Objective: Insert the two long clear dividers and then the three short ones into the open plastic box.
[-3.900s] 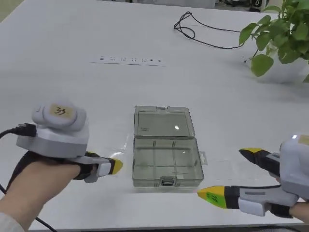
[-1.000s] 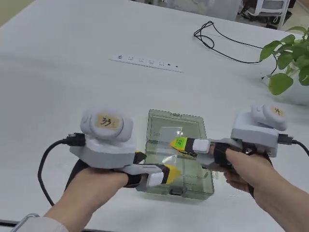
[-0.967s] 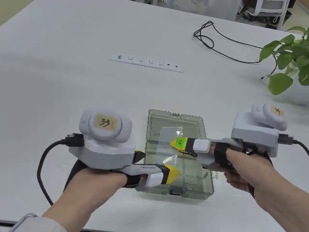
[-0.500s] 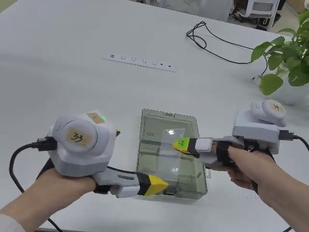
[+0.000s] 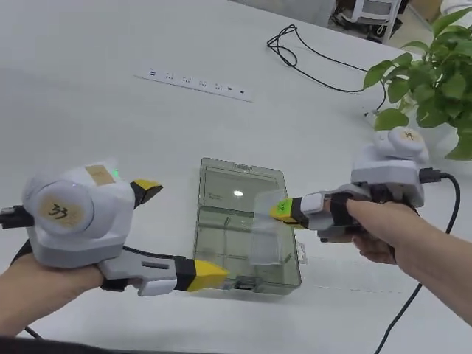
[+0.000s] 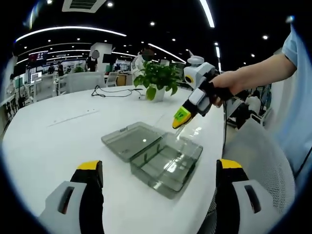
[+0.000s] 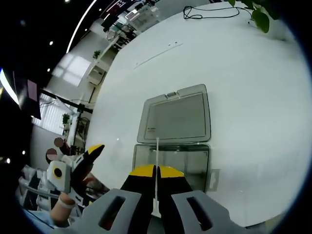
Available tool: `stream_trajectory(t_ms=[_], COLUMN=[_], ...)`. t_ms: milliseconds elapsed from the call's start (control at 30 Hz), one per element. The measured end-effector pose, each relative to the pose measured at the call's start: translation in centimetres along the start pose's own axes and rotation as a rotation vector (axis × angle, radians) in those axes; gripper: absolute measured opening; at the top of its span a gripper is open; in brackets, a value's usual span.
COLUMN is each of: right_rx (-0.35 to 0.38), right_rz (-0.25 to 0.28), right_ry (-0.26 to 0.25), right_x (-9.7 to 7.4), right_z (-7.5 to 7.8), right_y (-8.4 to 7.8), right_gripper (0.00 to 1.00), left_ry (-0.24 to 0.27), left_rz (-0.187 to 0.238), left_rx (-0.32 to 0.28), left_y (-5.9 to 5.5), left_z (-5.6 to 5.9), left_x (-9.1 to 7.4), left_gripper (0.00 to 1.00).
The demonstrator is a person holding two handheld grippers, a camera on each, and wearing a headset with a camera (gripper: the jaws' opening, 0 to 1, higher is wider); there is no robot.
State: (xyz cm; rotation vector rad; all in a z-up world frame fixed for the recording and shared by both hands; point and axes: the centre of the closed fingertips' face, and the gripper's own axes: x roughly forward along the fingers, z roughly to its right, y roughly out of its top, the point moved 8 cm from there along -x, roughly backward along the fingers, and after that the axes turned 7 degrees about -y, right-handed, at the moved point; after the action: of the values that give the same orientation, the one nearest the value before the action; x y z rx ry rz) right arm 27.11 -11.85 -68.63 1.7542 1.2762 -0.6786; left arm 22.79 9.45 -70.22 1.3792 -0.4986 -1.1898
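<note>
Observed from the bench side. The open plastic box (image 5: 218,242) sits on the white table (image 5: 88,125) in front of the person. Its lid (image 5: 234,184) is laid flat on the far side and the deeper tray is on the near side.

Right gripper (image 5: 280,209): jaws clenched on one clear divider (image 5: 267,237), pinched at its upper edge. The sheet hangs upright from the yellow tips and reaches down over the right part of the tray. In the right gripper view it appears edge-on as a thin pale line between the closed jaws, running out over the tray towards the hinge side. Whether its lower edge touches the tray floor or sits in a slot cannot be told, nor whether it is a long piece or a short one.

Left gripper (image 5: 184,228): released, jaws spread wide, grasping nothing. It is held at the near left corner of the box. One yellow tip is beside the left wall and the other is at the front edge, and neither touches the plastic. In the left gripper view the box lies ahead between the two parted jaws, with the right gripper above it.

Other items on the table, all well apart from the box:
- a power strip (image 5: 195,82) beyond the lid
- a black cable (image 5: 310,51) looped at the far edge
- a potted plant (image 5: 431,66) at the far right
</note>
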Motion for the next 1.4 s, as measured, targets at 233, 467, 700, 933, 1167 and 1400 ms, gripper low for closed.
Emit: stream_trajectory(t_ms=[233,467,700,933,1167,1400], right_rx=[-0.004,-0.011,-0.004,-0.012,-0.039,-0.057], right_rz=[-0.057,-0.128,-0.19,-0.254,-0.278,-0.283], right_ry=[-0.087,-0.151,-0.209,-0.257,-0.275,-0.297], right_x=[-0.3,-0.3,-0.1,0.7,1.6,2.4], right_z=[0.7,1.5,1.8,1.4,1.1,1.3], right_y=[0.2,0.8,2.1,1.5,1.5,1.2], right_gripper=[0.01,0.01,0.01,0.01,0.01,0.01], left_ry=[-0.033,-0.055,-0.066,-0.066,-0.059,-0.05], left_rz=[0.007,0.012,0.009,0.017,0.026,0.03], left_rx=[0.025,0.026,0.02,0.003,-0.015,-0.028], left_y=[-0.2,-0.6,-1.0,-1.5,-2.2,-2.7], left_z=[0.1,0.1,0.4,0.8,1.0,1.1], left_x=[0.2,0.2,0.3,0.4,0.2,0.1], left_gripper=[0.98,0.96,0.96,0.95,0.94,0.94])
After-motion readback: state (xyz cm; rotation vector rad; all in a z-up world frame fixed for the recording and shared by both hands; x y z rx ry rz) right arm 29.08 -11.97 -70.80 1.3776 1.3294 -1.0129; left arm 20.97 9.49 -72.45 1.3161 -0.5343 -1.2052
